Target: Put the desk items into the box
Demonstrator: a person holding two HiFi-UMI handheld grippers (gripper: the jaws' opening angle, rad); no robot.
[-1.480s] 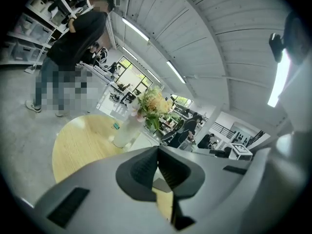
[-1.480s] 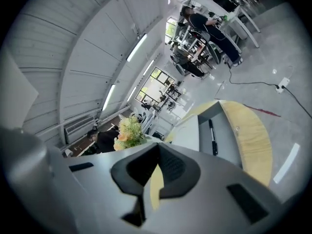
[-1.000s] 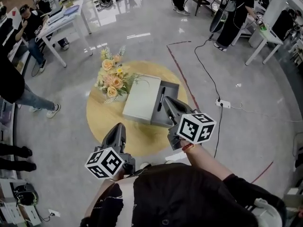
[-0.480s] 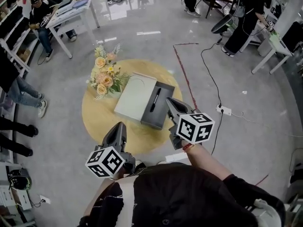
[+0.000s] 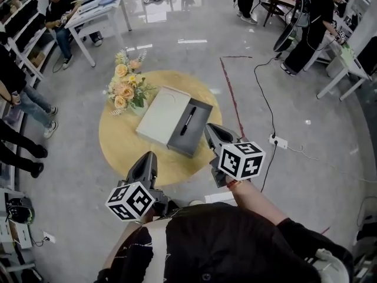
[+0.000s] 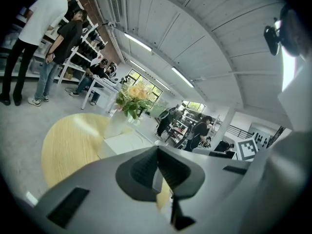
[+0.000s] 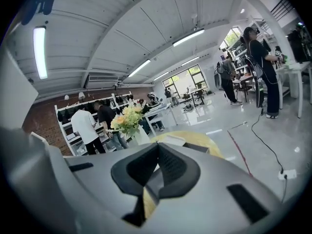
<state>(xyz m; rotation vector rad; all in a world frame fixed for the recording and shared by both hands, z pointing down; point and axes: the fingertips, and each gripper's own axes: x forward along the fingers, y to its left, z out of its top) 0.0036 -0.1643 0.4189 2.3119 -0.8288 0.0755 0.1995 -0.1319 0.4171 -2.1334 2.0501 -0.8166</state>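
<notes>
Left tool (image 5: pixel 149 157) hangs over the desk's (image 5: pixel 118 141) 6 o'clock rim, jaws pressed together with nothing between them. Right tool (image 5: pixel 210 128) comes in over the 4 o'clock rim, jaws likewise pressed together and empty, its tip near the box's (image 5: pixel 201 126) right edge. The box, a dark tray, lies at 3 o'clock of the desk's centre with a black pen (image 5: pixel 188 120) inside. A pale lid (image 5: pixel 160 114) lies flat against the tray's 9 o'clock side. Flowers (image 5: pixel 125 87) stand at the desk's 10 o'clock rim.
</notes>
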